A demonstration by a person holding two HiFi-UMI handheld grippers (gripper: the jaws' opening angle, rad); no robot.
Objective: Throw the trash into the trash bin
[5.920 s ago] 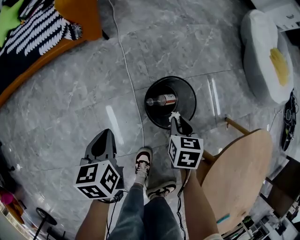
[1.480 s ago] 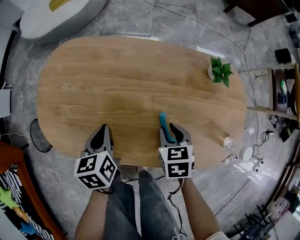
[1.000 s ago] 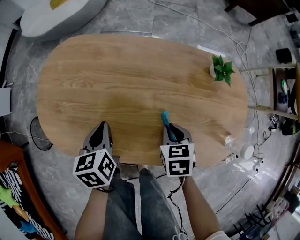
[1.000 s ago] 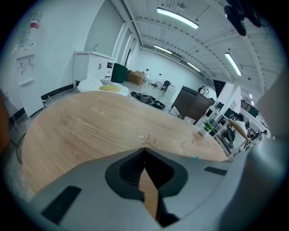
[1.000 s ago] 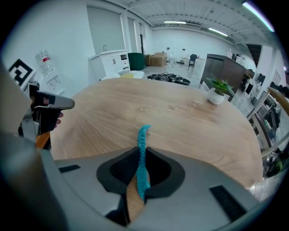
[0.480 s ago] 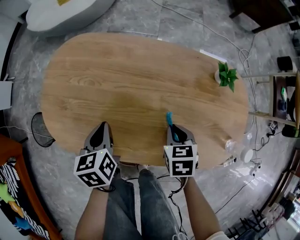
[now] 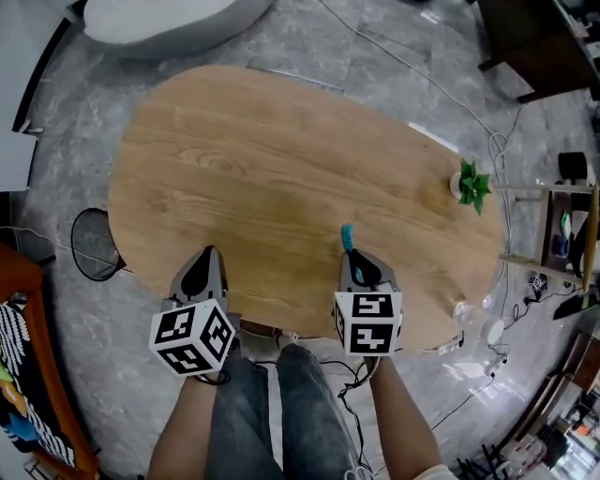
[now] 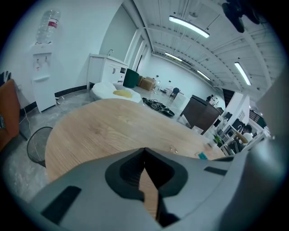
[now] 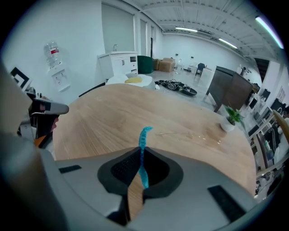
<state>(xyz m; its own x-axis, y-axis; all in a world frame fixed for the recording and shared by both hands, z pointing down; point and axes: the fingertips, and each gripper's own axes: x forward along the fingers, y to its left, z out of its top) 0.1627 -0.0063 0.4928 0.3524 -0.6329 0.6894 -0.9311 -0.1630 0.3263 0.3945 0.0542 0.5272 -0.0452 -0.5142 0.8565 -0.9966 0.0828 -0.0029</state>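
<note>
A thin blue strip of trash (image 7: 347, 238) sticks up from my right gripper (image 7: 355, 260), which is shut on its lower end over the near edge of the wooden table (image 7: 281, 159). In the right gripper view the blue strip (image 9: 144, 137) rises between the closed jaws of the right gripper (image 9: 141, 152). My left gripper (image 7: 206, 255) hangs over the table's near left edge; in its own view the left gripper (image 8: 144, 151) is shut with nothing in it. A black wire trash bin (image 7: 94, 244) stands on the floor left of the table, and the same trash bin (image 8: 38, 145) shows in the left gripper view.
A small potted plant (image 7: 472, 185) stands at the table's right end. A white cushion (image 7: 169, 17) lies on the floor beyond the table. Cables (image 7: 412, 66) run across the grey floor. An orange seat (image 7: 33, 375) is at the lower left. A water dispenser (image 8: 43, 79) stands by the wall.
The right gripper closed on the blue strip and lifted it a little off the table. Both grippers shifted slightly, and the trash bin has come further into view at the left.
</note>
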